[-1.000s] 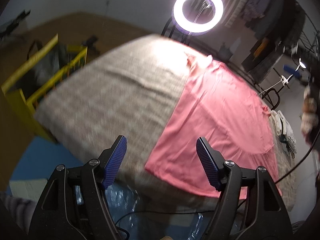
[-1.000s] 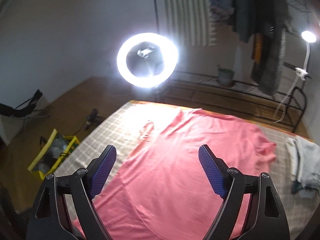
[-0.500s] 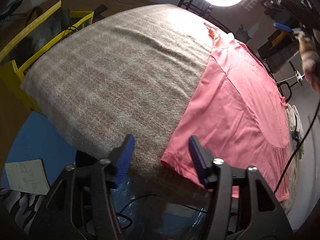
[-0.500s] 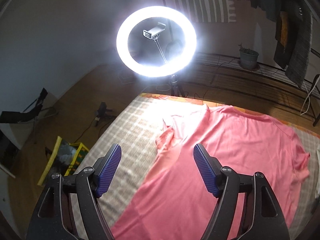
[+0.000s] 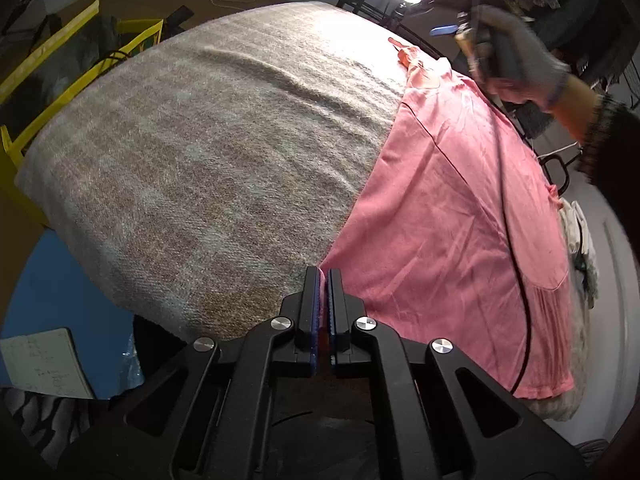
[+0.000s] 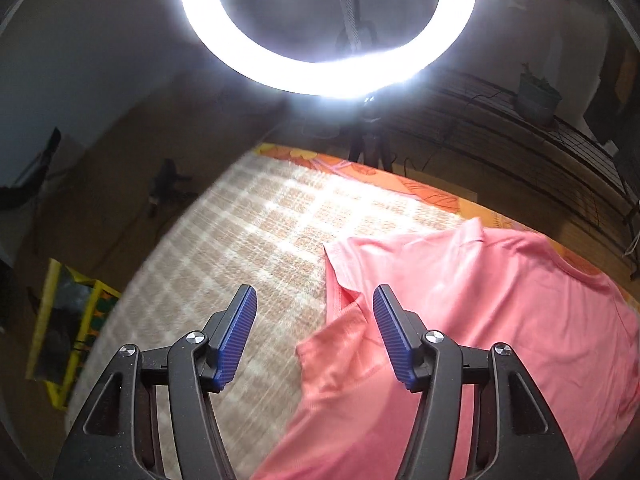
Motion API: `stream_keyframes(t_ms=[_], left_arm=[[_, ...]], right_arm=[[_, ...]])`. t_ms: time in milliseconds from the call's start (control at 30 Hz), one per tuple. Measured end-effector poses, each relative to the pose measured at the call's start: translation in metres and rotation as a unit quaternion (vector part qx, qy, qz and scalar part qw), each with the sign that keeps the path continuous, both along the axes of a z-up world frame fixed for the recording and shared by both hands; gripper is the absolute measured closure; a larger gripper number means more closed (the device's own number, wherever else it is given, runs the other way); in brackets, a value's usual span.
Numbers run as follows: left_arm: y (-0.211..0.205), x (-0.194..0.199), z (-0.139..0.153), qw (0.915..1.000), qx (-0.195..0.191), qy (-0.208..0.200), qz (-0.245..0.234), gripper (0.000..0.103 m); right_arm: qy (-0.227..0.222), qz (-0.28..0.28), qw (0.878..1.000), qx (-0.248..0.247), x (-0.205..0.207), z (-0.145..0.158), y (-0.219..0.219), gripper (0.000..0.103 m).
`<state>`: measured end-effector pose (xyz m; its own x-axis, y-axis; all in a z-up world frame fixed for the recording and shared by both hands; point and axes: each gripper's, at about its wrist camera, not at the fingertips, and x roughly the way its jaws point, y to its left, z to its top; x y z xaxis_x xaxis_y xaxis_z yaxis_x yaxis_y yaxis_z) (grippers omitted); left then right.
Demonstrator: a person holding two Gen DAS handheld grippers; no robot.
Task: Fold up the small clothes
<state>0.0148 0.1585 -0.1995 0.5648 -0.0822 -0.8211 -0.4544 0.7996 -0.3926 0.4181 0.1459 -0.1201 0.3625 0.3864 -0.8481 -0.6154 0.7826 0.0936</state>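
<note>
A pink T-shirt (image 5: 452, 216) lies spread flat on a checked beige blanket (image 5: 208, 160). My left gripper (image 5: 323, 280) is shut on the shirt's near hem corner, with pink cloth pinched between its blue pads. In the right wrist view the shirt's far sleeve (image 6: 344, 344) lies crumpled at the blanket's far end. My right gripper (image 6: 314, 300) hovers over that sleeve with its jaws closing; the sleeve's edge sits between the fingers (image 6: 236, 332), and the pads are not pressing on it. A gloved hand (image 5: 512, 56) holding the right gripper shows at the far end in the left wrist view.
A bright ring light (image 6: 328, 32) stands just past the far edge. A yellow crate (image 5: 48, 80) sits on the floor to the left. Folded pale clothes (image 5: 580, 248) lie at the right edge. A black cable (image 5: 516, 264) runs across the shirt. A notepad (image 5: 44, 364) lies on the blue floor mat.
My left gripper dropped to the shirt's hem corner and closed on it. My right gripper swept toward the far sleeve and came lower, its jaws narrowing.
</note>
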Motion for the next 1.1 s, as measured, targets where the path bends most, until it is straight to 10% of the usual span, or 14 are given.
stream_keyframes(t_ms=[433, 533, 600, 1000, 1067, 1100], left_arm=[[0.004, -0.002, 0.001, 0.9999, -0.003, -0.011, -0.006, 0.103], [0.004, -0.005, 0.004, 0.9998, 0.001, -0.016, -0.008, 0.103], [0.003, -0.008, 0.006, 0.9998, 0.002, -0.020, -0.009, 0.103], [0.005, -0.019, 0.023, 0.9987, 0.002, -0.050, -0.001, 0.103], [0.007, -0.020, 0.027, 0.9983, 0.007, -0.058, 0.000, 0.087], [0.008, -0.021, 0.029, 0.9980, 0.006, -0.063, 0.002, 0.060]], right_arm=[[0.002, 0.010, 0.995, -0.096, 0.032, -0.058, 0.034, 0.061], [0.012, 0.008, 0.996, -0.089, 0.034, -0.054, 0.026, 0.097], [0.019, 0.011, 0.996, -0.088, 0.037, -0.050, 0.021, 0.101], [0.031, -0.034, 0.999, 0.024, 0.054, -0.013, -0.041, 0.102], [0.031, -0.046, 0.997, 0.051, 0.058, -0.003, -0.046, 0.102], [0.033, -0.052, 0.996, 0.063, 0.056, -0.001, -0.036, 0.102]])
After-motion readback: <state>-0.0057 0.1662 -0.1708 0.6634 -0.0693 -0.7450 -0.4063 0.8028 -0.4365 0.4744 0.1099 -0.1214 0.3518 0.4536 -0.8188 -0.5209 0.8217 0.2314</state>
